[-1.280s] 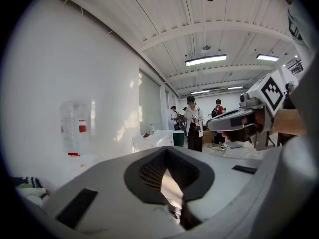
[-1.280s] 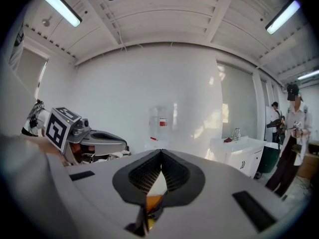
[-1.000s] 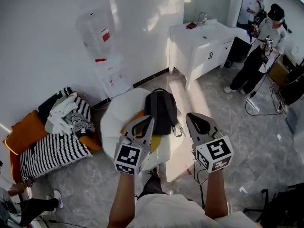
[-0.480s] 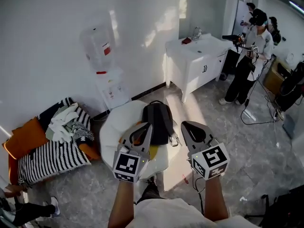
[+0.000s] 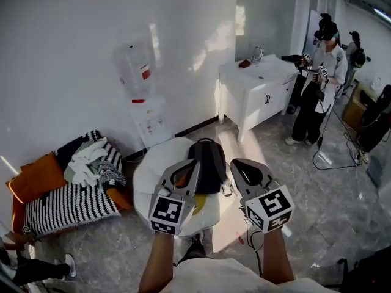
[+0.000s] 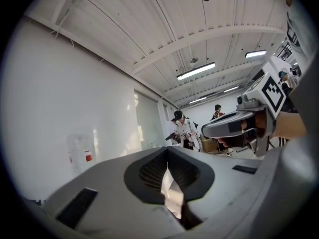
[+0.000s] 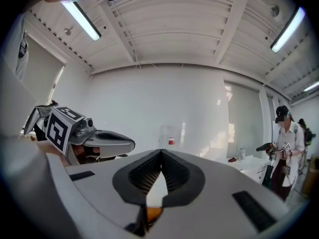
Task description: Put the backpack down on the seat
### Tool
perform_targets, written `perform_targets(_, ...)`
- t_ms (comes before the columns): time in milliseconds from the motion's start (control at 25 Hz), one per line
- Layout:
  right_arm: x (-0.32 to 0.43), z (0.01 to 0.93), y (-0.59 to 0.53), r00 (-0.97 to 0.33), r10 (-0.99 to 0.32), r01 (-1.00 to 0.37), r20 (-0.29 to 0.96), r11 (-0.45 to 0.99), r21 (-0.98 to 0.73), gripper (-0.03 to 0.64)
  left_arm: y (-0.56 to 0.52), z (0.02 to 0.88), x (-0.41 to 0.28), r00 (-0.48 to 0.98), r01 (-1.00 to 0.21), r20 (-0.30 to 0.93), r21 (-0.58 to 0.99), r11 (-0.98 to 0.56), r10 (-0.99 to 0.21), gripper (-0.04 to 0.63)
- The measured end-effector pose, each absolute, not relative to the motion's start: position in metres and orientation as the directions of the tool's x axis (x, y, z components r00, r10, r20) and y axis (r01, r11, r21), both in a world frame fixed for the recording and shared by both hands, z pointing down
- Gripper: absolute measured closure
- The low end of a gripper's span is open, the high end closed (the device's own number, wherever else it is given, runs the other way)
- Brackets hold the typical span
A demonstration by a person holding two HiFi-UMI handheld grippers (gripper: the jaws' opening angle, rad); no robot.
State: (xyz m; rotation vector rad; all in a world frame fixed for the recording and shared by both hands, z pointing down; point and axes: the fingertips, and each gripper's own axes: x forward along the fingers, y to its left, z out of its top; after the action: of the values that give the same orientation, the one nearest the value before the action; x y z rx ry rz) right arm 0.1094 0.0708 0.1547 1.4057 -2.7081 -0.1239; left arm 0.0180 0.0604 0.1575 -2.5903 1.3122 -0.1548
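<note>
The black backpack (image 5: pixel 208 162) lies on the round white seat (image 5: pixel 153 166), on top of a yellow cushion (image 5: pixel 199 202). Both grippers hover side by side above the seat's near edge, pointing level, apart from the bag. My left gripper (image 5: pixel 195 162) is shut with nothing in it, and its closed jaws fill the left gripper view (image 6: pixel 167 149). My right gripper (image 5: pixel 234 162) is also shut and empty (image 7: pixel 161 151). Each gripper shows in the other's view: the right gripper (image 6: pixel 234 127) and the left gripper (image 7: pixel 107 141).
A water dispenser (image 5: pixel 143 99) stands against the white wall behind the seat. At the left lie striped cushions and clothes (image 5: pixel 73 185). A white sink cabinet (image 5: pixel 256 87) is at the back right, with people (image 5: pixel 314 81) and floor cables beside it.
Both grippers have risen together and drawn back from the backpack, which stays lying on the seat and now looks smaller and further below.
</note>
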Motion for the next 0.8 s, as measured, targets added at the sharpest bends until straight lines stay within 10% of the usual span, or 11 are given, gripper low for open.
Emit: perform_targets(800, 0.114, 0.161, 0.084, -0.557, -0.827, -0.808, 0.076, 0.56, 0.182, 0.614, 0.079, 0.162, 0.026, 0.597, -0.773, -0.001, -0.266, -0.575, -0.802, 0.598)
